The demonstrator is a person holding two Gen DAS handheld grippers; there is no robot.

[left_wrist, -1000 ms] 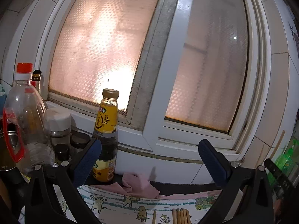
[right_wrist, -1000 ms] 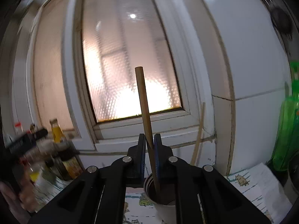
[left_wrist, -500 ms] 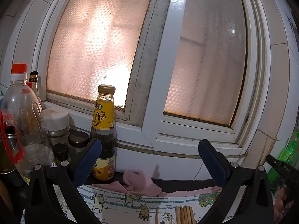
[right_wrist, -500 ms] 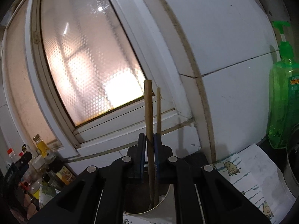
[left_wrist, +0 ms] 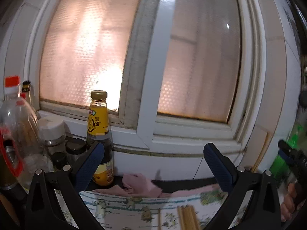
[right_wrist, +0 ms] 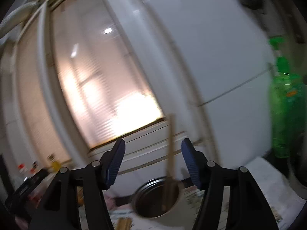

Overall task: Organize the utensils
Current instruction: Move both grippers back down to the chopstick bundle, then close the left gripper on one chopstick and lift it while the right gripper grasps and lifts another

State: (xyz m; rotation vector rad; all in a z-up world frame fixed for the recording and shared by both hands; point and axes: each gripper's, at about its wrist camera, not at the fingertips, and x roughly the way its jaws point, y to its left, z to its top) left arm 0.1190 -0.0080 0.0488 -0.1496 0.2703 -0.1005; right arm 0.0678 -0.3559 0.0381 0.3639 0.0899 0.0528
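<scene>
My right gripper (right_wrist: pixel 153 162) is open and empty, above a round white cup (right_wrist: pixel 156 199) with a dark inside. A wooden chopstick (right_wrist: pixel 169 147) stands in the cup, leaning on its far rim, between my open fingers. More chopsticks (right_wrist: pixel 122 223) lie on the mat at the bottom edge. My left gripper (left_wrist: pixel 153 165) is open and empty, held above the cartoon-print mat (left_wrist: pixel 134 207). Several wooden chopsticks (left_wrist: pixel 187 217) lie on that mat below it. The right gripper's body (left_wrist: pixel 291 153) shows at the far right of the left wrist view.
A yellow-label sauce bottle (left_wrist: pixel 98 134), a clear red-capped bottle (left_wrist: pixel 14 126) and small jars (left_wrist: pixel 53 132) stand at the left by the window sill. A pink cloth (left_wrist: pixel 140 185) lies behind the mat. A green soap dispenser (right_wrist: pixel 284 103) stands at the right against the tiled wall.
My right gripper has opened and let go of the chopstick, which now stands in the cup. The right view has swung and is blurred. My left gripper has stayed open, shifting slightly.
</scene>
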